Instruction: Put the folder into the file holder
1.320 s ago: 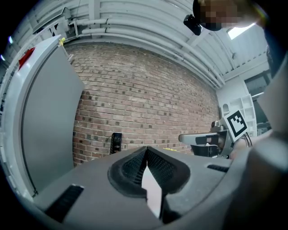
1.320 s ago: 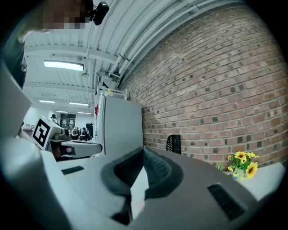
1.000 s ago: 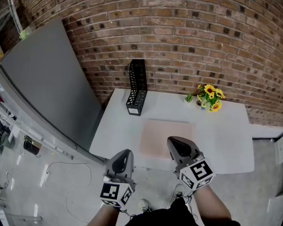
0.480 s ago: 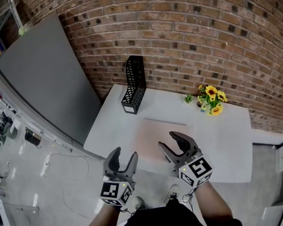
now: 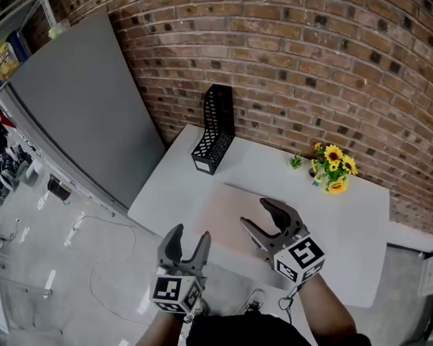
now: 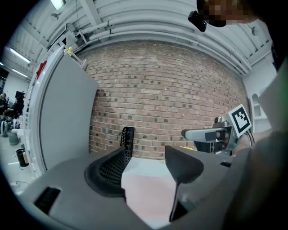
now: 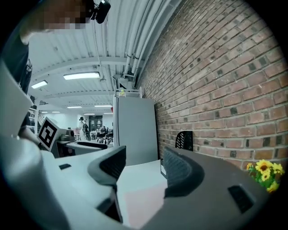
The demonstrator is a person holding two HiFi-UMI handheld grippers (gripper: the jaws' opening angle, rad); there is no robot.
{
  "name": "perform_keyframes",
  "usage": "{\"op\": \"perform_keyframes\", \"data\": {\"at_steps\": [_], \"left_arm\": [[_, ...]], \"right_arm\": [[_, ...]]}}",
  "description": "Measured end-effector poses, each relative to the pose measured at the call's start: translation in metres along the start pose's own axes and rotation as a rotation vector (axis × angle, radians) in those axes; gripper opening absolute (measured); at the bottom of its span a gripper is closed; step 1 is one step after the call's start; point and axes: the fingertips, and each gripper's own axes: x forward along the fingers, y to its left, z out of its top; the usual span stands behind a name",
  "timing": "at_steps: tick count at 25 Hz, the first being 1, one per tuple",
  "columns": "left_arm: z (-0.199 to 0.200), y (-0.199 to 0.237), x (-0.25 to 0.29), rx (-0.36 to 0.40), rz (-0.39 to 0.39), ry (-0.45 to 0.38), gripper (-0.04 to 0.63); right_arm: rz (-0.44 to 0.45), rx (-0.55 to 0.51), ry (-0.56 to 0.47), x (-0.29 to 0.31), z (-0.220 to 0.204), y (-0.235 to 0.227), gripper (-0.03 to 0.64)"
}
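Both of my claws, pressed together a second ago, have just been opening and now stand spread with nothing pinched.

My pale pink folder (image 5: 229,212) lies flat at the middle of the head view, on the white table (image 5: 350,232) and close to its near edge. I see the right gripper (image 5: 255,213) above the folder's lower right part, jaws apart and the folder showing beyond them. Lower left of the frame, the left gripper (image 5: 187,240) sits off the table's near edge, jaws wide, pointing toward the folder. Well apart from the folder, the black mesh file holder (image 5: 216,129) stands upright at the table's far left corner, upper middle of the frame, against the brick wall (image 5: 293,64). Yellow flowers (image 5: 333,167) stand at the right, and a grey panel (image 5: 83,105) leans at the left.
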Motion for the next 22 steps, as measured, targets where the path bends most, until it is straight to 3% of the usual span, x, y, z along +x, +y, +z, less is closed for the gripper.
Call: {"op": "perform_keyframes", "data": {"at_steps": [6,22], "left_arm": [[-0.008,-0.007,-0.001,-0.04,0.079,0.018,0.262],[-0.06,0.022,0.019,-0.265,0.202,0.098,0.262]], "right_arm": [[0.071,0.011,0.007,-0.002,-0.002,-0.012,0.261],[0.148,0.07,0.069,0.03,-0.031,-0.042,0.267]]}}
